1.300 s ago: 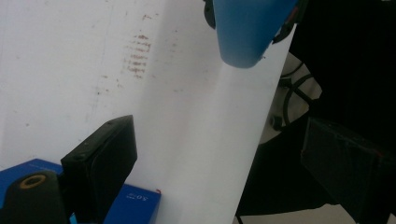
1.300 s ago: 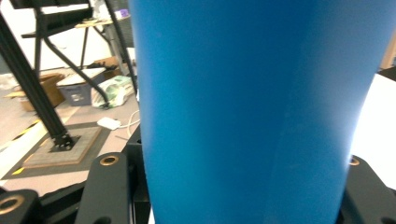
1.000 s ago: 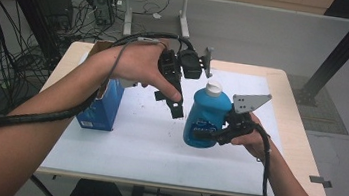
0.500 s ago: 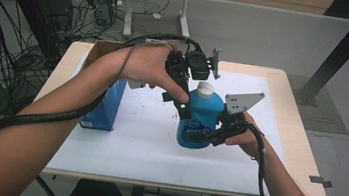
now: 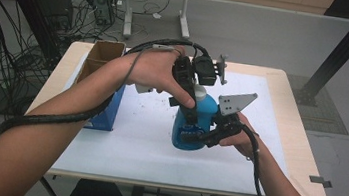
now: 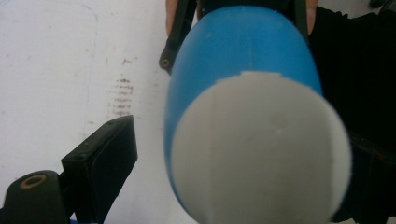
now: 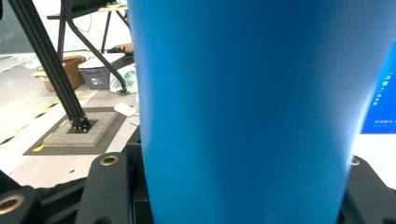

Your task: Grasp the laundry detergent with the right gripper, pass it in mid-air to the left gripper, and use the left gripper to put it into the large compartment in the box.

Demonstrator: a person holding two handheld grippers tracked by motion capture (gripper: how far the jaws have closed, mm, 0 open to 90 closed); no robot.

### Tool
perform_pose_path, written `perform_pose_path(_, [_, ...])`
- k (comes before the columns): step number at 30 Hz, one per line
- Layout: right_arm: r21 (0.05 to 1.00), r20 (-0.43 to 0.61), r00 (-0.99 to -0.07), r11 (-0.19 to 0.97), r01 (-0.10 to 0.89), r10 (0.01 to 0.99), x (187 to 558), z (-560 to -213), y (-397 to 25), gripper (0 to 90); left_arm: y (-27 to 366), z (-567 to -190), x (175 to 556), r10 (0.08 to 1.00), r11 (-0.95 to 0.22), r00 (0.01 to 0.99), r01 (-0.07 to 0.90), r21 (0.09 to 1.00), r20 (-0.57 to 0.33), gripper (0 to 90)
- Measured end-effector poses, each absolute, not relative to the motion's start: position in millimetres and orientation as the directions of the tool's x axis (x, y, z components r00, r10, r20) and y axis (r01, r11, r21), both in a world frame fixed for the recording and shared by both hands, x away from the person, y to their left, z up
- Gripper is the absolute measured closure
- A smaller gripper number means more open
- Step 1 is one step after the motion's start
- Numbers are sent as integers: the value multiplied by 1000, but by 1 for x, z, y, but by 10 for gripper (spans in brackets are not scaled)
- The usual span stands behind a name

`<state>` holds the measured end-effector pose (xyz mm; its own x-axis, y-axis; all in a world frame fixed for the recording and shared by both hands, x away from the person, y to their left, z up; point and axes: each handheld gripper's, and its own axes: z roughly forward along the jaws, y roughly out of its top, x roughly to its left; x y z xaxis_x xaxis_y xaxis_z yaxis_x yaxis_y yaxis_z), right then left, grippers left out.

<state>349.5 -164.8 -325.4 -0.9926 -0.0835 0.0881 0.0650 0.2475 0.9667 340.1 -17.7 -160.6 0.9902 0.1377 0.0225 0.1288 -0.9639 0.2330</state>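
Blue plastic bottle with a white cap, standing upright on the white-topped table, right of centre. To its left: an open brown cardboard box standing at the table's left edge, with a blue carton just in front of it. Left gripper, held in the person's left hand, set over the bottle's top; in the left gripper view one black jaw stands clear of the cap at its left with bare table between, the jaws apart and not clamping. Right gripper, grey three-cornered plate on top, held in the right hand at the bottle's right side; in the right gripper view the blue body sits between both jaws, which are closed against it low down.
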Motion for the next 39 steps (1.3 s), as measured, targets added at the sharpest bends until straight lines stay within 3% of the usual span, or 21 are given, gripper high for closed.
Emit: perform_pose_path(39, [963, 95, -993, 260, 72, -75, 351, -331, -165, 420, -16, -161, 340, 141, -964, 990, 134, 229, 17, 109])
